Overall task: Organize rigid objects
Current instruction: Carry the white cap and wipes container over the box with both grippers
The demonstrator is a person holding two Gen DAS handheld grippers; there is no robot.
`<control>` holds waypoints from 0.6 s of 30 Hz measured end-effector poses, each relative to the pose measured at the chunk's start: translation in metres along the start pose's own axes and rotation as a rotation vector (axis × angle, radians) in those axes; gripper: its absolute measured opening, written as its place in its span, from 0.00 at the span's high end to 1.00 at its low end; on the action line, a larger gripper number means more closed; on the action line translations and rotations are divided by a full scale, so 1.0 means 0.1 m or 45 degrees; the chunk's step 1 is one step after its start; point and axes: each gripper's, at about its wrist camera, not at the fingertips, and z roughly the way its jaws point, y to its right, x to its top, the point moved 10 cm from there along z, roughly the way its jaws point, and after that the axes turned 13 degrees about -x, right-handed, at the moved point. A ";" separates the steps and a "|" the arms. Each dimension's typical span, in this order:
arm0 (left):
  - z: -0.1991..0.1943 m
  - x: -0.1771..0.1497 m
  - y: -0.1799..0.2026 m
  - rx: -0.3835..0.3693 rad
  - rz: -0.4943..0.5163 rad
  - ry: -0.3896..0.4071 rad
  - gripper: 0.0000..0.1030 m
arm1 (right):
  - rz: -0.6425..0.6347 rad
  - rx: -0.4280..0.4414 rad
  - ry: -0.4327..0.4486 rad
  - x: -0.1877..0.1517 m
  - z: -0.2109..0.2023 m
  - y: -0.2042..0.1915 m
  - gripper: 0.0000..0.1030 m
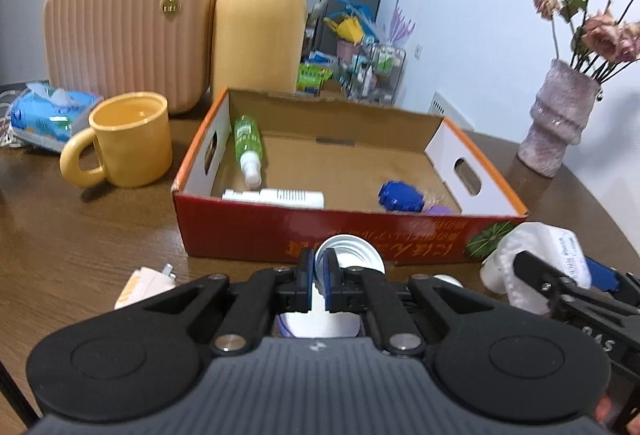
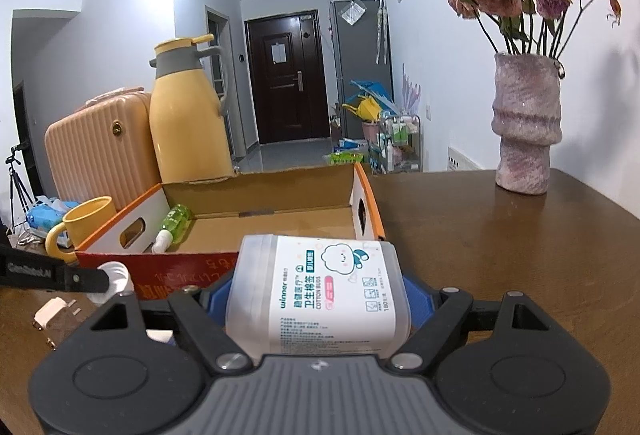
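two claws hover at the red cardboard box [image 1: 352,231] on the bench [image 1: 80,227]. the left claw [image 1: 319,277] is pinched tight on a white round lid's [image 1: 352,255] rim. the right claw [image 2: 320,299] clamps a clear tub [image 2: 320,295] labelled "winner cotton buds", held before the box.

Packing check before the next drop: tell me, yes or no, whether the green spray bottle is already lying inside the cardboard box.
Yes, the green spray bottle lies on its side inside the cardboard box, along its left wall.
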 end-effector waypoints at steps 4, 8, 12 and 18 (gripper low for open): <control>-0.09 0.07 0.05 -0.014 0.011 0.038 0.95 | 0.018 0.001 0.033 0.08 -0.03 -0.02 0.21; -0.12 0.15 0.06 -0.015 0.007 0.069 0.95 | 0.020 -0.001 0.059 0.15 -0.02 -0.06 0.21; -0.14 0.27 0.07 0.004 0.016 0.118 0.95 | 0.003 0.005 0.087 0.22 0.01 -0.13 0.21; -0.05 0.43 0.06 0.023 0.015 0.161 0.95 | -0.009 0.008 0.135 0.37 0.10 -0.26 0.21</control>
